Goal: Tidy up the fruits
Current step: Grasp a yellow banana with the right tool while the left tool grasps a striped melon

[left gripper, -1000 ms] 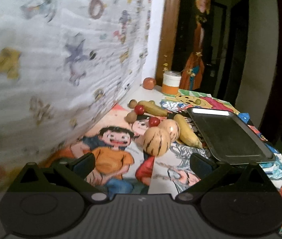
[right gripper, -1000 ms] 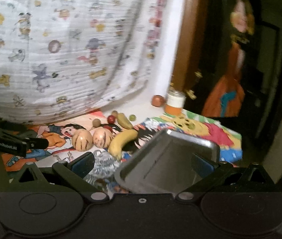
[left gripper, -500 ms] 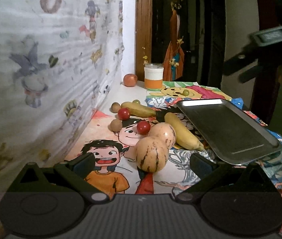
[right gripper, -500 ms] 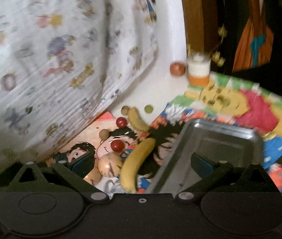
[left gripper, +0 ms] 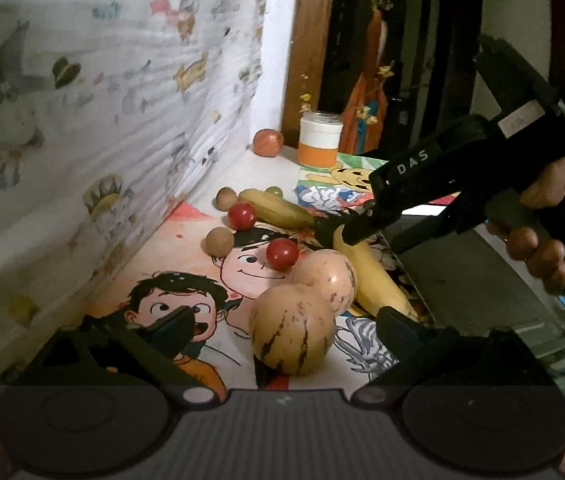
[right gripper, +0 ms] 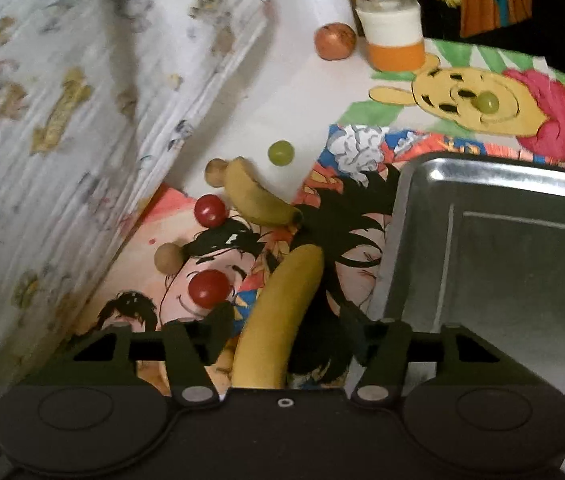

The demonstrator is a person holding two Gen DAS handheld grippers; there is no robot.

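Your right gripper (right gripper: pixel 286 332) was closing its fingers around the banana (right gripper: pixel 278 312) just beside the tray (right gripper: pixel 494 184), not yet pressing it, probably to carry it there, while your left gripper (left gripper: pixel 282 324), fingers slowly closing, framed the striped melon (left gripper: pixel 292 330) without grasping it.

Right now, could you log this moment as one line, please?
right gripper: closing around banana | left gripper: closing, straddles striped melon | tray: empty

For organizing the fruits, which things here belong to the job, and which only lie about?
Job: near banana, between the closing right gripper fingers; far banana; two melons; tomatoes; grapes; tray.

Lying about: jar, cartoon cloth.
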